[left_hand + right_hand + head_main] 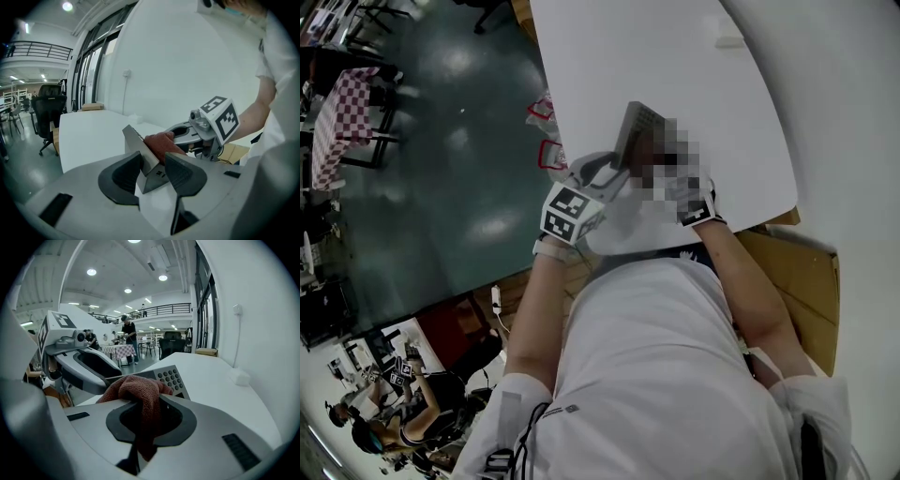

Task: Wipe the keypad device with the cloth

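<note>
The grey keypad device (139,149) is lifted off the white table and tilted, with my left gripper (152,165) shut on its lower end. In the right gripper view its button face (171,378) points toward me. A red-brown cloth (139,392) is bunched between the jaws of my right gripper (143,403), which is shut on it. The cloth (161,143) lies against the device's face, just above the left jaws. In the head view the device (636,129) stands over the table's near edge, between the left gripper (595,178) and the right gripper (697,204).
The white table (675,66) stretches away with a small white object (729,41) at its far side. A white wall runs along the right. A cardboard box (802,281) sits by my right arm. A dark floor with chairs lies to the left.
</note>
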A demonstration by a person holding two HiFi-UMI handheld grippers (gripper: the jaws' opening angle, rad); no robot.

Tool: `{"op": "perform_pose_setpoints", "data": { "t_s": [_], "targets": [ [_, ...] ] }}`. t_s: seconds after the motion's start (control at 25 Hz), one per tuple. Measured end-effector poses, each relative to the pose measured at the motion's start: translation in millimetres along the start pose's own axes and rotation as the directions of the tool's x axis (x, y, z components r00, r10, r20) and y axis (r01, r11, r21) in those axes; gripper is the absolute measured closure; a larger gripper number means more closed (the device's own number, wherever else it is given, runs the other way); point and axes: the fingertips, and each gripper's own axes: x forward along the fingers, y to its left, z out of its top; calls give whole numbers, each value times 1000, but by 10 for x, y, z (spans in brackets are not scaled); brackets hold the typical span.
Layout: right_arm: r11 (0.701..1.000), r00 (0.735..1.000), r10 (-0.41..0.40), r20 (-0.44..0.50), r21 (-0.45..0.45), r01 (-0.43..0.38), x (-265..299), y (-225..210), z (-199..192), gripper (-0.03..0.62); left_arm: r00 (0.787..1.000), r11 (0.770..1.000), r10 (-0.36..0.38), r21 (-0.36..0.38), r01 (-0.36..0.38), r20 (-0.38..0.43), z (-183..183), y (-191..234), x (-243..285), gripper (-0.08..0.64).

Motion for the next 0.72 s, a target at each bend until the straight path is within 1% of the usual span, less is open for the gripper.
{"op": "perform_pose_setpoints", "data": {
  "t_s": [0.28, 0.72],
  "targets": [
    [1000, 1000, -12, -20, 29, 12, -35, -73, -154, 554, 1000, 1000, -3, -2, 3, 2, 54, -10, -14, 400],
    [999, 997, -27, -79, 27, 29, -68, -199, -465, 554, 1000, 1000, 4, 1, -4, 2, 32, -10, -4, 400]
  ]
}}
